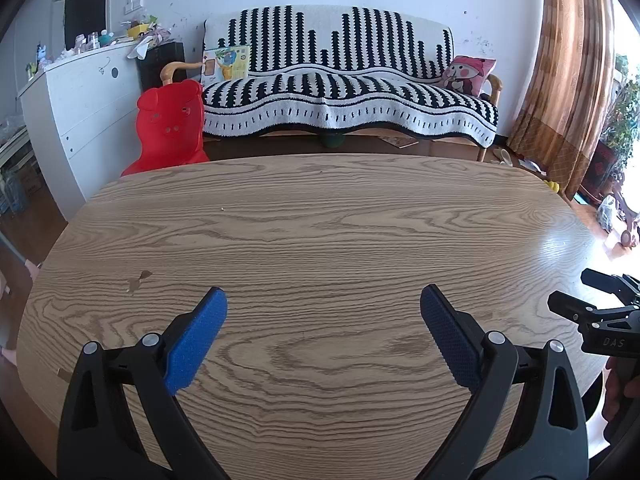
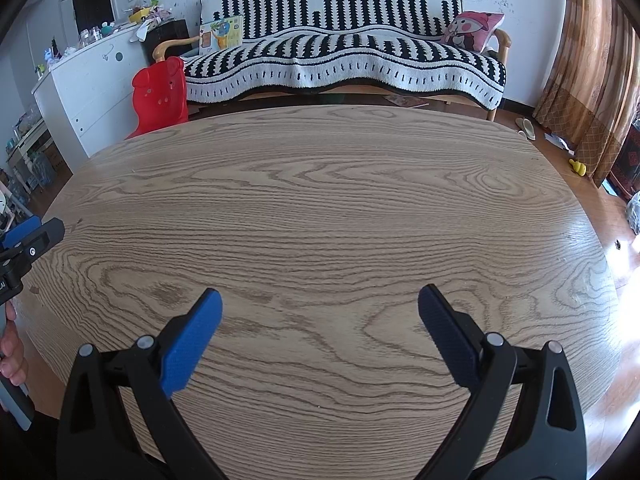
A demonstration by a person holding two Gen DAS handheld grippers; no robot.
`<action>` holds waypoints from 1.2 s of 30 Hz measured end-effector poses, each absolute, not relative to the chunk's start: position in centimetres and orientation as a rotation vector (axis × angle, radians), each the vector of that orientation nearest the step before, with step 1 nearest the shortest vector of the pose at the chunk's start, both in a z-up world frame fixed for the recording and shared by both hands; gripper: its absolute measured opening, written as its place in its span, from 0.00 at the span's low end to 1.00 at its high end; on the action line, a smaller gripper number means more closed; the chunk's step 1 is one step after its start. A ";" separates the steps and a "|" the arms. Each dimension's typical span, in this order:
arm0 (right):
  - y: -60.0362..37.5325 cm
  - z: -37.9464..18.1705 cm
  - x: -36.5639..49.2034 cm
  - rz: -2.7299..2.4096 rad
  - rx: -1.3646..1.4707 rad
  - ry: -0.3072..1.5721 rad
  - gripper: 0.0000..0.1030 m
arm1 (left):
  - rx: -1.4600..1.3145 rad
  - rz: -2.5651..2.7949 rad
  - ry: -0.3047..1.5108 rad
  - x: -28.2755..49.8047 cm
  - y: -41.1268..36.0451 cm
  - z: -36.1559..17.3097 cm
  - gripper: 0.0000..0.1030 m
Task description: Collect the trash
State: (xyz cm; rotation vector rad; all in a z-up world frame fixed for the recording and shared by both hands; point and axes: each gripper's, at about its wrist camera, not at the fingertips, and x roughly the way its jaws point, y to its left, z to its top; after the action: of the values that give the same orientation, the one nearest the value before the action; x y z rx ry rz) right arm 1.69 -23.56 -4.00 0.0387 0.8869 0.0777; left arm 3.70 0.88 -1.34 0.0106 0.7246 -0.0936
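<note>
My left gripper [image 1: 323, 300] is open and empty, held above the near part of a wood-grain table [image 1: 320, 216]. My right gripper [image 2: 319, 300] is open and empty above the same table [image 2: 320, 200]. The right gripper's black body shows at the right edge of the left wrist view [image 1: 608, 316]. The left gripper's blue-padded tip shows at the left edge of the right wrist view [image 2: 28, 236]. I see no trash on the table, only a small crumb [image 1: 221, 209] and a chipped mark [image 1: 138, 280].
Beyond the table stands a sofa [image 1: 344, 92] with a black-and-white cover, a pink cushion [image 1: 468, 74] and a picture book [image 1: 226, 62]. A red pig-shaped chair [image 1: 170, 128] and a white cabinet [image 1: 84, 104] stand at the left. Curtains [image 1: 568, 80] hang at the right.
</note>
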 end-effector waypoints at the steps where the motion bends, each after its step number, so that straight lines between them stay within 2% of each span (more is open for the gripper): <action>1: -23.6 -4.0 1.7 0.078 0.038 0.886 0.92 | 0.010 -0.092 0.724 3.6 1.0 -1.3 0.92; 36: -23.9 -4.1 1.6 0.077 0.039 0.886 0.92 | 0.046 -0.093 0.740 4.0 2.3 -1.2 0.92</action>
State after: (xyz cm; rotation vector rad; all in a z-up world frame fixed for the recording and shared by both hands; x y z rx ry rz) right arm 1.64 -23.95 -4.11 0.0392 0.8860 0.0766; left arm 3.97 2.31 -1.18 0.0458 0.7402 -0.0927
